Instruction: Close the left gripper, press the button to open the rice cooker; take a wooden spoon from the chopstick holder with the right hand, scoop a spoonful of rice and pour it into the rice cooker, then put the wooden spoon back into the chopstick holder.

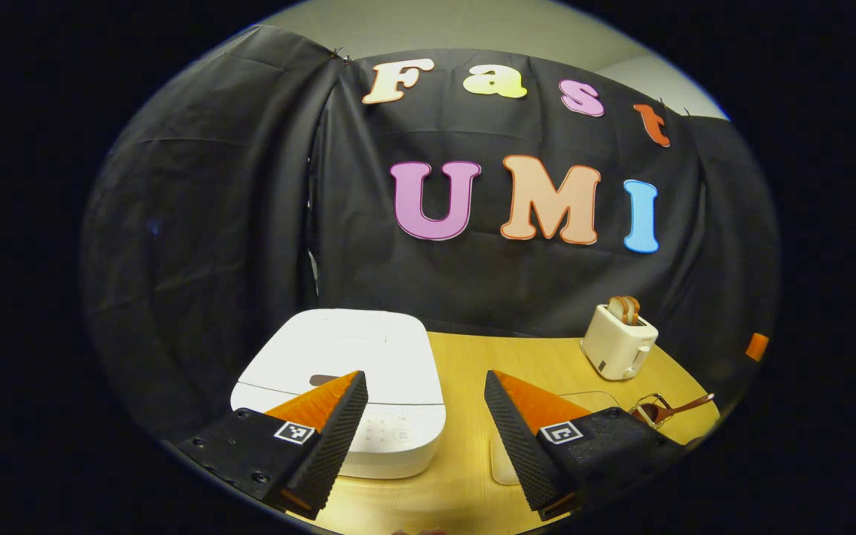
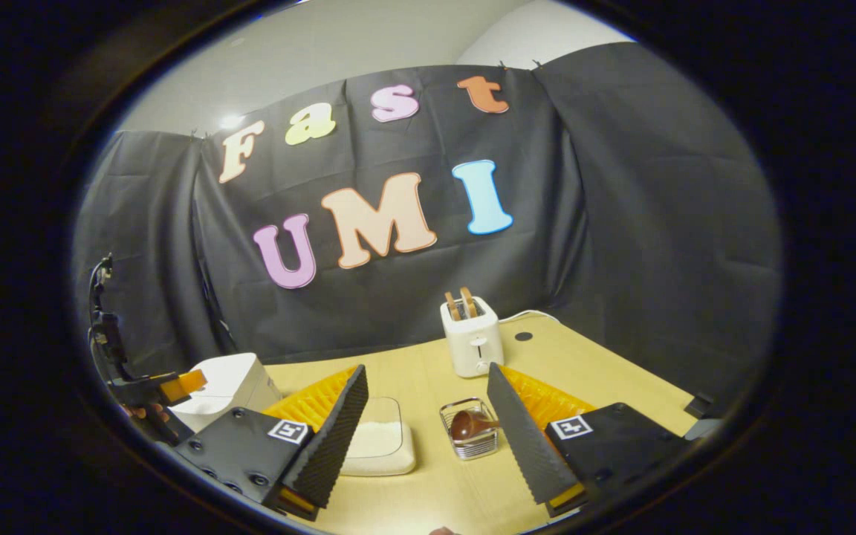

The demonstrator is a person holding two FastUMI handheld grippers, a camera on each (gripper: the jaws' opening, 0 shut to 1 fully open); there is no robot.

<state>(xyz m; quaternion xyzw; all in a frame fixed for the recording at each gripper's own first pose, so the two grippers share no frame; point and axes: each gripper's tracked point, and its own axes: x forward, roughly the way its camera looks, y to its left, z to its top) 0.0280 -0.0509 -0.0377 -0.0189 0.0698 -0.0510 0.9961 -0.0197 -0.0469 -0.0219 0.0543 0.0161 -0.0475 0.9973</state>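
Both grippers (image 1: 426, 386) (image 2: 428, 386) hanging released above the bench (image 2: 428, 371); probably light, stiff, smooth wooden spoon (image 2: 467, 425) sitting in holder (image 2: 470, 440), best gripped along its handle.

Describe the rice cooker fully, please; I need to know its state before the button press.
The rice cooker is a white, squarish appliance with rounded corners and a smooth, plastic-looking shell. Its lid is shut and lies flat, with a seam line across the top and a small dark patch near the front. Faint control markings show on the front face. It stands upright on the wooden table, at its left end close to the black cloth wall. The left hand-held gripper hovers open before it; nothing touches it.
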